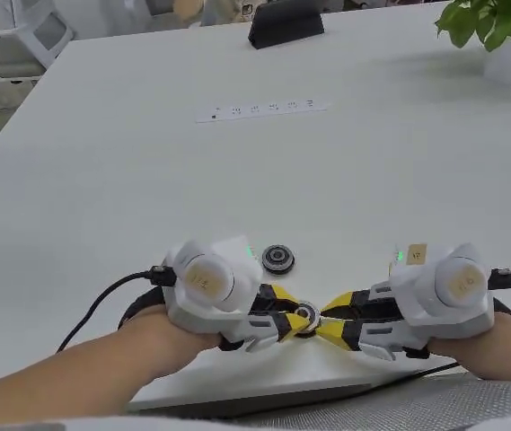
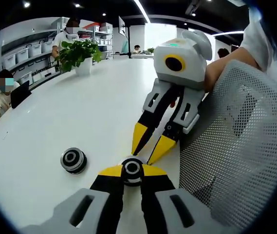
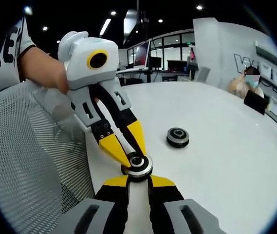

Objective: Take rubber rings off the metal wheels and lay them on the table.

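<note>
The left tongs (image 2: 131,171) are clamped on a small metal wheel (image 1: 305,317). The right tongs (image 3: 138,180) are closed on the same wheel from the opposite side, at its rim. The wheel is at the near edge of the desk (image 1: 237,171). I judge the step to be peeling off its rubber ring (image 3: 149,168). Next, one side must hold firm while the other pulls the ring away. A second wheel (image 1: 278,258) lies just behind on the desk.

The tabletop (image 1: 237,171) is smooth, matt white. The left gripper (image 1: 295,320) and right gripper (image 1: 317,321) have glossy white plastic shells, black plastic arms and yellow tips. The wheel (image 1: 305,316) near the tabletop's front edge is bright metal at the hub and dull black rubber around the rim, as is the second wheel (image 1: 278,258). The chair back (image 2: 235,146) is grey woven mesh.
</note>
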`<state>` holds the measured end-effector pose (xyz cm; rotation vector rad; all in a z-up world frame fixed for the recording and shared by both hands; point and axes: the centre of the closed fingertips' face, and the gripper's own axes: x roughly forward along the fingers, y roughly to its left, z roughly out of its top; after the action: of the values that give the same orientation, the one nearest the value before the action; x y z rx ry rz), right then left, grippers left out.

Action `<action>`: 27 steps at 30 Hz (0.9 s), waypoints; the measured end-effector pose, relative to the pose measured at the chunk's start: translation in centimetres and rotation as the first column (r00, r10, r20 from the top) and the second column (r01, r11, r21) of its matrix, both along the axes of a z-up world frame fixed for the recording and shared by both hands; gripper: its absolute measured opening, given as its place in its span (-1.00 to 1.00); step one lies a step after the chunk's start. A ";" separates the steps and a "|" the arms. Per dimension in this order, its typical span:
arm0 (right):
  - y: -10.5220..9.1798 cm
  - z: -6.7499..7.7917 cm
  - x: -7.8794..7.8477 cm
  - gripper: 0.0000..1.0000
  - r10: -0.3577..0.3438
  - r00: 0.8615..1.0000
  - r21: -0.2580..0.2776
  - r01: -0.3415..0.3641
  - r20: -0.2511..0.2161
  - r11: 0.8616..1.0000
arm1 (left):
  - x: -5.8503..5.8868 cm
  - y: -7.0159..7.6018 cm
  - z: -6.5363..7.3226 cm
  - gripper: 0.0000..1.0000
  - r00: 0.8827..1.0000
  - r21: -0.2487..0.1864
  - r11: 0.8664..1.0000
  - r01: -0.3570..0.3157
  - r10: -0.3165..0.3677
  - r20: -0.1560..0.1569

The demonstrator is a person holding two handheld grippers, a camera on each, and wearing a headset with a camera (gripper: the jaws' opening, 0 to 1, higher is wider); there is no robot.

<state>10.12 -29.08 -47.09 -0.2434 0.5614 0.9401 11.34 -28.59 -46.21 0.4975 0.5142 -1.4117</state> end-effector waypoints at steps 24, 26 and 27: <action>0.8 -1.0 0.4 -0.55 0.037 0.999 -0.040 -0.037 -0.009 0.999 | 0.0 0.0 0.0 -0.85 1.000 -0.005 1.000 0.003 -0.003 -0.002; 0.6 -1.1 0.3 -0.58 0.032 0.999 -0.038 -0.033 -0.013 0.999 | 0.0 0.0 0.0 -0.85 1.000 -0.006 1.000 0.002 -0.002 -0.003; 0.6 -1.1 0.3 -0.60 0.031 0.999 -0.037 -0.032 -0.013 0.999 | 0.0 -0.1 0.0 -0.85 1.000 -0.006 1.000 0.002 -0.002 -0.003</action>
<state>10.38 -28.51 -48.19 -0.2809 0.5887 0.9625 11.34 -28.65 -46.19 0.4906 0.5118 -1.4156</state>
